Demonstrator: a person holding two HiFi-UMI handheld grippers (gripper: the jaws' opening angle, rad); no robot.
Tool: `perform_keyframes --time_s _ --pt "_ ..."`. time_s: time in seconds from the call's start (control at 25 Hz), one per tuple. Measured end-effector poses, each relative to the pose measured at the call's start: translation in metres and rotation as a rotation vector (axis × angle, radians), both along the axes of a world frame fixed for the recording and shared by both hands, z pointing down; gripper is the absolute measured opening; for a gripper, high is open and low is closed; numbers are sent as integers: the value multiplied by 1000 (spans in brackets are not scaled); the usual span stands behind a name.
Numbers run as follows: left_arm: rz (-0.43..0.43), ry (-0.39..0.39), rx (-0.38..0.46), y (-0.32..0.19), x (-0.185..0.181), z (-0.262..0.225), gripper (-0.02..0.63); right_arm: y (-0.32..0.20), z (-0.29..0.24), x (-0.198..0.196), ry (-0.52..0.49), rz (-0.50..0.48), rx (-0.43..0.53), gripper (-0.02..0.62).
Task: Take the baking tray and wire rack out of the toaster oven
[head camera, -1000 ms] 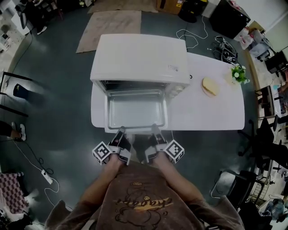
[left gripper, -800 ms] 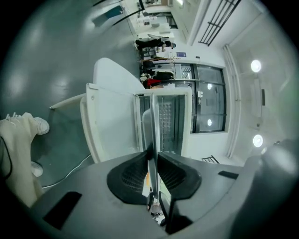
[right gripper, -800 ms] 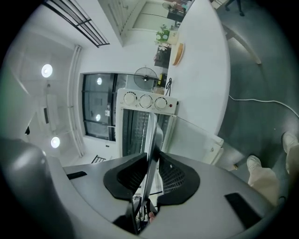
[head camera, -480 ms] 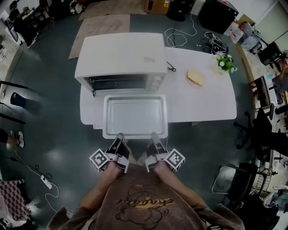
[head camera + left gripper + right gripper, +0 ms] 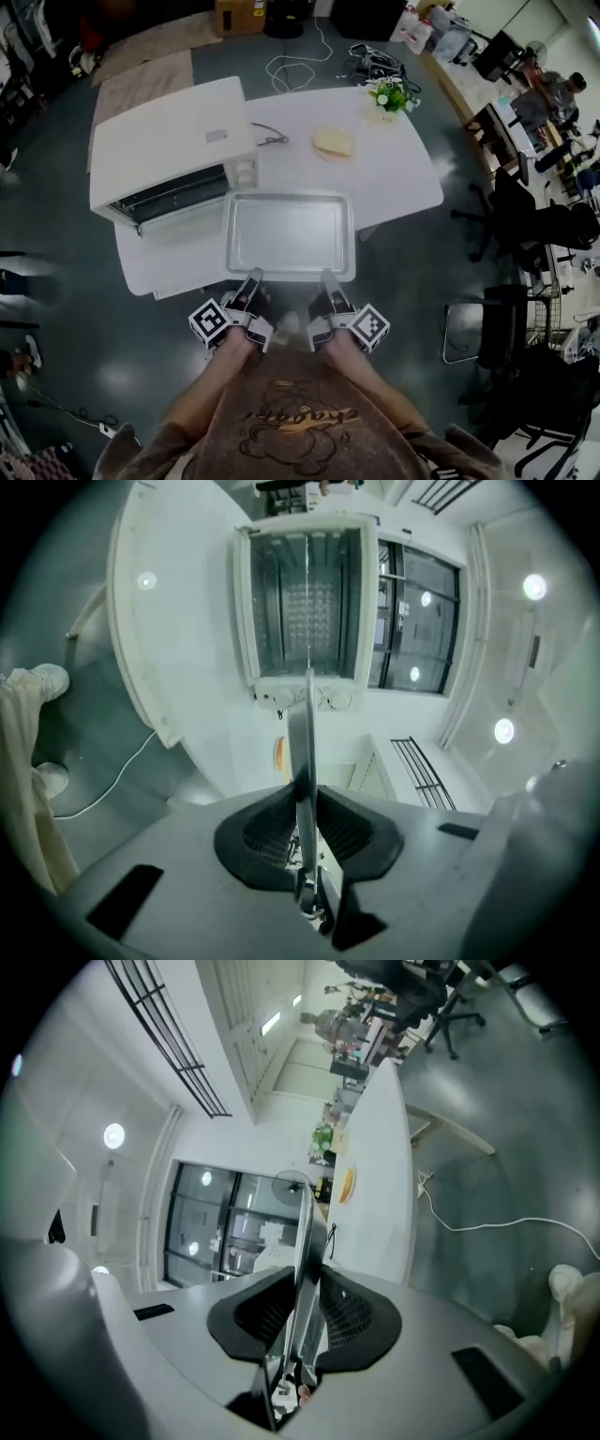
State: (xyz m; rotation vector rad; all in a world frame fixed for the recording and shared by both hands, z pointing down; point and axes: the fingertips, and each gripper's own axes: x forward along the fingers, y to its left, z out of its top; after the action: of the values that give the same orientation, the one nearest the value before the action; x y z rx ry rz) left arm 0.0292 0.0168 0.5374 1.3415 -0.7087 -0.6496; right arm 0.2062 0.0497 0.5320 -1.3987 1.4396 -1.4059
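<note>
Drawn out of toaster oven since a second ago: baking tray, now level, just right of oven's open front. Nearest: left gripper, right gripper, both clamped on tray's near rim. Farther right of oven: bread, plant.
</note>
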Motion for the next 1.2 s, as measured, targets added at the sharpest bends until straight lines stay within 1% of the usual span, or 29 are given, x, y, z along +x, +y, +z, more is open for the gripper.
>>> perform_keyframes --time_s 0.12,0.24,0.32,0.52,0.8,0.92,1.08,1.2 --pt "84 0 9 -12 36 2 61 2 2 34 12 83 -1 75" --pt "147 -2 -8 -23 64 7 61 3 7 60 20 150 -11 77" --pt "180 -7 -16 -30 75 11 61 3 10 69 15 185 -14 78" --pt "244 -35 7 -53 94 15 61 -7 19 82 -1 245 -12 78" --pt "283 -73 0 -84 108 33 61 -38 35 92 -29 269 8 80" --pt "285 -97 -19 -98 109 50 61 -51 52 93 -35 265 -16 81" --pt "277 -118 -51 -115 111 70 62 -65 75 93 -29 234 -70 87" --pt "280 -132 -56 -124 115 82 63 -72 89 96 -27 214 -102 92"
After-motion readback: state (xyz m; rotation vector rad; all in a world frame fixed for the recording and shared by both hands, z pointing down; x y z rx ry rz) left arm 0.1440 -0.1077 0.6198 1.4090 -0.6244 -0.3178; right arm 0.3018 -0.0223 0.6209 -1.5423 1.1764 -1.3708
